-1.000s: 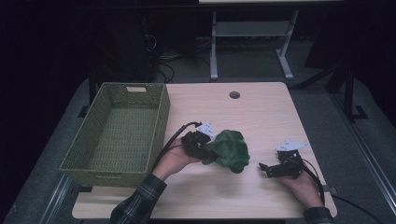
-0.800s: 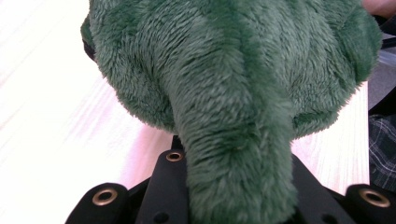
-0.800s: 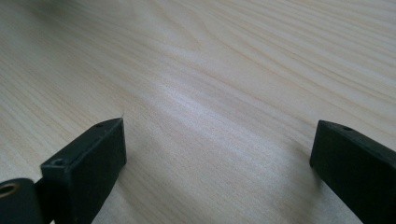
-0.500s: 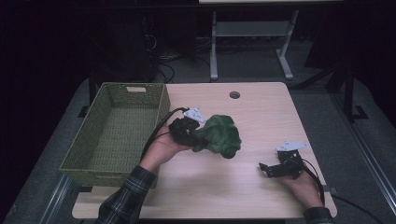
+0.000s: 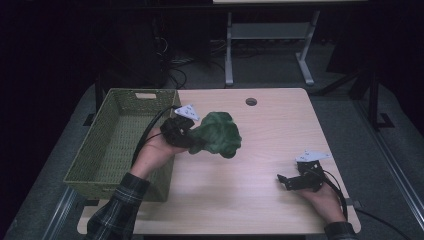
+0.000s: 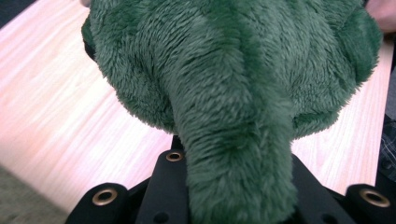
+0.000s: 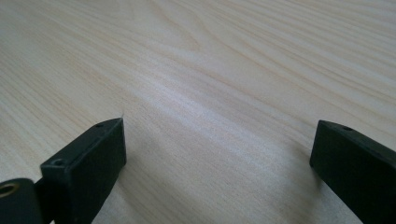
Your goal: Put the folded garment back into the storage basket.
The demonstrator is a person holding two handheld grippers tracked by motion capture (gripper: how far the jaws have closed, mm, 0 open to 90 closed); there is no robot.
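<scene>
Green plush: a soft toy (image 5: 216, 134) of thick dark green pile, held up off the table (image 5: 260, 150), just to the 3 o'clock side of the basket's near corner in the high view.
Toy up close: in the left gripper view the toy (image 6: 233, 93) hangs over the wood, with one long furry limb running down toward 6 o'clock into the black gripper body.
Left gripper: the left gripper (image 5: 192, 142) is clamped on the toy at the toy's 9 o'clock side; its jaws are buried in the pile and drawn fairly narrow.
Left hand: the left hand (image 5: 157, 150) and a plaid sleeve (image 5: 117, 210) come in from 7 o'clock, crossing the basket's near right corner.
Basket: an olive woven basket (image 5: 82, 167) sits at 9 o'clock on the table, a cut-out handle in its far wall.
Right gripper: the right gripper (image 5: 281, 179) lies low at 4 o'clock on the table, well apart from the toy; the right gripper view shows its jaws spread wide with bare wood (image 7: 219, 93) between them.
Table: pale wood grain, a small round hole (image 5: 251, 101) near the 12 o'clock edge.
</scene>
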